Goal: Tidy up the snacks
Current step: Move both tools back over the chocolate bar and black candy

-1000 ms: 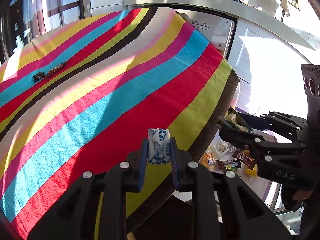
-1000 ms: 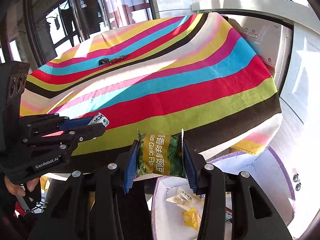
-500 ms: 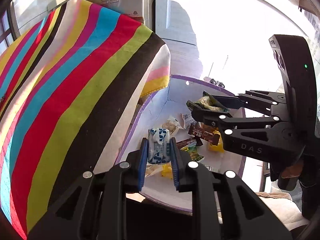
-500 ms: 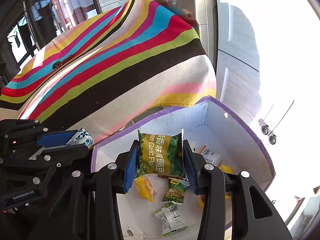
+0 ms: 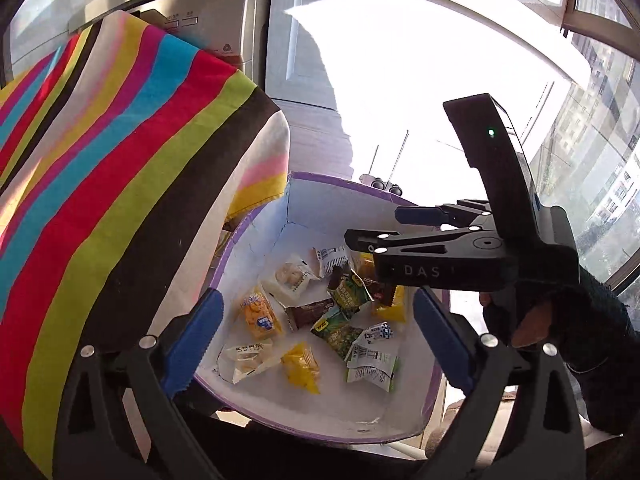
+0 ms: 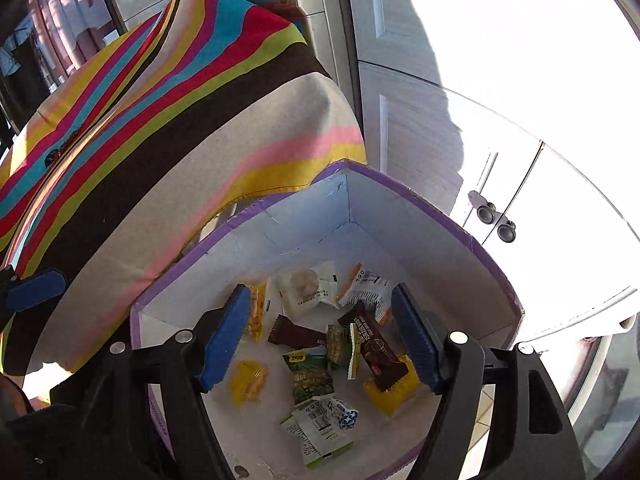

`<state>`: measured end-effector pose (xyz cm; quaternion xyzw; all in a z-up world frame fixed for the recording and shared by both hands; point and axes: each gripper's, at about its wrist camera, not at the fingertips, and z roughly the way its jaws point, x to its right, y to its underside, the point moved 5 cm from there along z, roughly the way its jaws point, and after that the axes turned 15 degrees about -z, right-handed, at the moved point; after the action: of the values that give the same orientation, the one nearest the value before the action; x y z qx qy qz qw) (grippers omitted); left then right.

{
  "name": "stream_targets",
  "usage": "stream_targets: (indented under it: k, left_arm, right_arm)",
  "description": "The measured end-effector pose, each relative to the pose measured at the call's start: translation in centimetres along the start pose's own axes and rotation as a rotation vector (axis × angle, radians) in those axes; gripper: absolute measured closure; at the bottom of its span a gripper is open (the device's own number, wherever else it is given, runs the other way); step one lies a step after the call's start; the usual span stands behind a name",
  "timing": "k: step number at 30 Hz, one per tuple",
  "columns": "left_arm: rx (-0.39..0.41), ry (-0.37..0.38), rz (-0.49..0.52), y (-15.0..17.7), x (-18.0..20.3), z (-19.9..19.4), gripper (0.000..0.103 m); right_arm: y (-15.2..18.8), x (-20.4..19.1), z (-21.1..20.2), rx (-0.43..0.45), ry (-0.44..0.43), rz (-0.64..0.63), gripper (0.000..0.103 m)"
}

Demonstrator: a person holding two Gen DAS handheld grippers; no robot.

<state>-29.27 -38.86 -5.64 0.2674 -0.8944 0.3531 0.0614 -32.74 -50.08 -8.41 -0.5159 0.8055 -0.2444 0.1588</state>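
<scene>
**Both tongs released above the snack box**

Left wrist view: your left tongs (image 5: pixel 318 330) hang over the purple-rimmed box (image 5: pixel 332 190), their jaws just sprung wide with nothing between the blue pads. The small blue-and-white packet (image 5: pixel 379 332) lies on the box floor among the other snacks, touching a green pea packet (image 5: pixel 340 334) and a white barcode packet (image 5: pixel 372 362). An orange packet (image 5: pixel 258 318) and a yellow one (image 5: pixel 300 368) sit near the left pad. Your right tongs (image 5: pixel 370 226) cross in from the right, gripped by a dark-sleeved hand (image 5: pixel 532 320). The striped cloth (image 5: pixel 120 168) over the worktop hangs down at the left, just beside the box.

Right wrist view: your right tongs (image 6: pixel 320 338) have just opened too, jaws apart and gripping nothing, directly above the box (image 6: pixel 404 192). The green pea packet (image 6: pixel 312 374) lies flat on the floor below, next to a brown bar (image 6: pixel 376 350) that rests on a yellow packet (image 6: pixel 394 392). The blue-and-white packet (image 6: pixel 343 412) lies close by. A blue pad of the left tongs (image 6: pixel 36 290) shows at the left edge.
</scene>
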Motion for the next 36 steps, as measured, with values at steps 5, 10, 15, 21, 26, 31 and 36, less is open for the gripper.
stream_targets:
  k: [5,10,15,21,26,31,36]
  left_arm:
    - [0.104,-0.018,-0.144,-3.1,-6.0,-3.8,0.003]
    - [0.199,-0.133,-0.300,-4.9,-14.8,-8.3,0.003]
    - [0.280,-0.306,-0.503,-5.5,-25.9,-13.0,0.003]
    - [0.298,-0.511,-0.728,-5.5,-39.3,-17.1,0.003]
    - [0.324,-0.619,-0.841,-5.0,-47.3,-19.3,0.003]
    - [0.365,-0.609,-0.948,-3.6,-50.3,-20.3,0.003]
    - [0.386,-0.558,-0.956,-3.2,-50.2,-20.4,0.003]
  right_arm:
    - [-1.9,-4.6,1.5,-0.032,-0.051,-0.067,0.023]
    - [-5.4,-9.2,1.3,0.015,-0.083,-0.143,0.021]
    - [-8.2,-11.7,0.0,0.036,0.065,-0.244,0.012]
    - [-7.9,-11.7,-0.1,-0.105,0.056,-0.332,0.011]
    - [-10.5,-14.3,-5.2,-0.110,0.040,-0.488,0.011]
    - [-18.9,-22.4,-8.4,0.205,-0.154,-0.498,0.009]
    - [-25.9,-32.6,-0.2,0.201,-0.320,-0.445,0.005]
